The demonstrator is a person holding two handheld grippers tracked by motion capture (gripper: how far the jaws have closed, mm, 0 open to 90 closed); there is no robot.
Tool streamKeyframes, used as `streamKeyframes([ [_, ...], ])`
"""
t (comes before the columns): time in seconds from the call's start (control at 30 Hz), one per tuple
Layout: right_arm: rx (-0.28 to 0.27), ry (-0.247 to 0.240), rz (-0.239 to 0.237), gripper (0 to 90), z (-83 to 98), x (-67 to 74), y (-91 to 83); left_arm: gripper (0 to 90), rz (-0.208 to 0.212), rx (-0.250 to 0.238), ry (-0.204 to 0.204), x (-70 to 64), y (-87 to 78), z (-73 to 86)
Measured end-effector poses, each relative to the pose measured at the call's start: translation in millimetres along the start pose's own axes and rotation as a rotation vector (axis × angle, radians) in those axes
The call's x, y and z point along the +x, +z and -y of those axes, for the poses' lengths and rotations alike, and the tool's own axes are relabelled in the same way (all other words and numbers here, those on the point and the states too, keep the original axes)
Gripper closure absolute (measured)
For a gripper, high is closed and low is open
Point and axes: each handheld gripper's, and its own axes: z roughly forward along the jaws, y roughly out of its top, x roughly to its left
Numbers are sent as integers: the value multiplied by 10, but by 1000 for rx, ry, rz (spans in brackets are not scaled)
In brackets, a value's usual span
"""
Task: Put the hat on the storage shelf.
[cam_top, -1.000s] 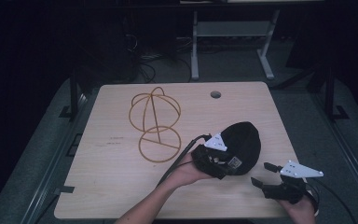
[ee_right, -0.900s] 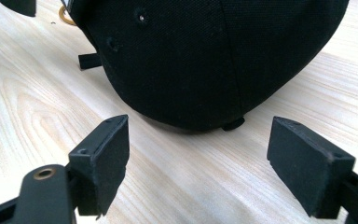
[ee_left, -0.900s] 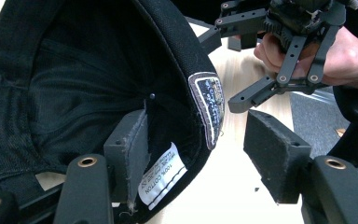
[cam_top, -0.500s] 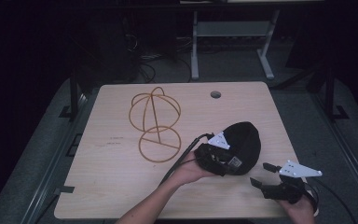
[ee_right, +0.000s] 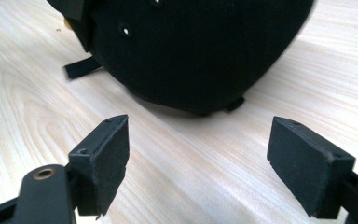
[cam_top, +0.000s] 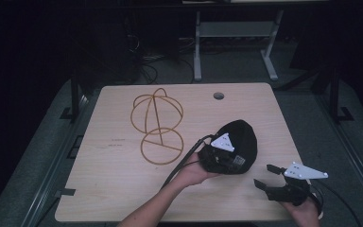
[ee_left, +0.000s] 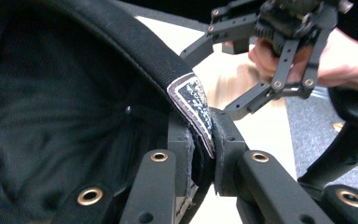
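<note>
High view: black cap (cam_top: 240,142) sits on the right half of the wooden tabletop (cam_top: 123,189), toward the near edge. Left gripper (cam_top: 220,158) is at the cap's near-left side, held by the person's left hand (cam_top: 194,171); its grey plate lies over the cap's edge and its cable trails back along the forearm. A wire frame (cam_top: 157,124) of gold-coloured hoops stands left of the cap, well apart from it. A round hole (cam_top: 218,96) is in the tabletop near the far edge.

Left gripper view: jaws are closed on the cap's strap (ee_left: 193,109), a fabric band with a white-edged, speckled tab end pinched between the two pads. The cap's dark inside fills the left of the frame. The right gripper (ee_left: 233,77) shows farther off at upper right, held in a hand (ee_left: 340,56).

Right gripper view: jaws are spread wide with nothing between them, bare tabletop (ee_right: 191,177) beneath. The cap (ee_right: 191,51) is just ahead, crown toward the camera, apart from both pads.

High view: right gripper (cam_top: 267,177) is near the tabletop's near-right corner, right of the cap, not touching it.
</note>
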Motion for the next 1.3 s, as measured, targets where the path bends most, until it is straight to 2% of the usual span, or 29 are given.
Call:
streamKeyframes([
  [0.17, -32, -3, -11, 179, -40, 27, -6, 807, 11, -27, 10, 9, -128, -84],
  [0.3, -77, -3, -37, 172, -91, 61, -15, 811, 22, -55, 14, 11, -218, -138],
  [0.33, -103, -4, -46, 172, -120, 73, -27, 811, 32, -58, 23, 6, -263, -166],
  [0.37, -103, -4, -46, 172, -120, 73, -27, 811, 32, -58, 23, 6, -263, -166],
  [0.57, -168, -7, -69, 174, -208, 88, -75, 811, 67, -68, 48, -51, -347, -233],
  [0.6, -191, -11, -72, 175, -229, 85, -86, 811, 81, -69, 64, -81, -366, -254],
  [0.77, -219, -11, -90, 175, -262, 108, -97, 811, 108, -79, 90, -170, -407, -335],
  [0.83, -229, -10, -92, 175, -268, 113, -101, 811, 116, -74, 112, -219, -425, -390],
  [0.93, -263, -20, -109, 220, -296, 141, -131, 811, 152, -65, 154, -323, -434, -493],
  [1.0, -267, -27, -108, 225, -308, 161, -131, 811, 163, -60, 165, -357, -424, -515],
  [1.1, -271, -35, -110, 250, -310, 176, -130, 810, 167, -29, 214, -452, -386, -568],
  [1.3, -293, -31, -119, 398, -292, 175, -158, 811, 186, -33, 227, -502, -379, -595],
])
